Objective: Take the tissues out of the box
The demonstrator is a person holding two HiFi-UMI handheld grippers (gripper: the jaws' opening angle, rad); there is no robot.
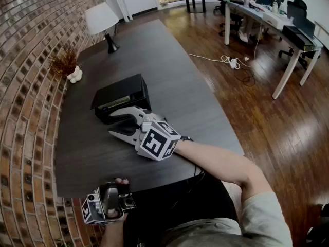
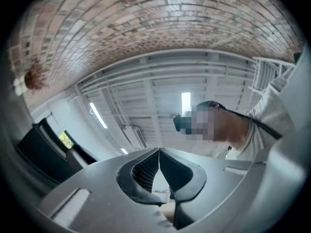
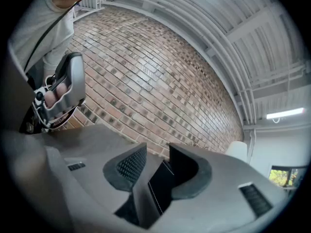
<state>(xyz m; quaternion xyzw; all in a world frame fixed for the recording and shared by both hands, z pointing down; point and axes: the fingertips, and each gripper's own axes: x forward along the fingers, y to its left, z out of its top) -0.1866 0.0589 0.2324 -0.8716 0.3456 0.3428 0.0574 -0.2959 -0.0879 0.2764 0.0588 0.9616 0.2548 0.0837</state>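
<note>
Head view shows the black tissue box [image 1: 121,95] on the tabletop [image 1: 169,76], long side facing you. It lies just ahead of your right hand-held gripper [image 1: 110,122] — jaws apart, tips near its front. Your left hand-held gripper [image 2: 159,154] is pressed together, empty and tilted upward by your body — so the right is nearer. I can't make out any tissue.

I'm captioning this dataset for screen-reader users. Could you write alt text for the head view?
A person's right hand-held gripper, jaws open, points at a black tissue box on a dark table beside a brick wall. The left hand-held gripper is held low at the table's near edge; a white-shaded lamp stands at the far end.
</note>
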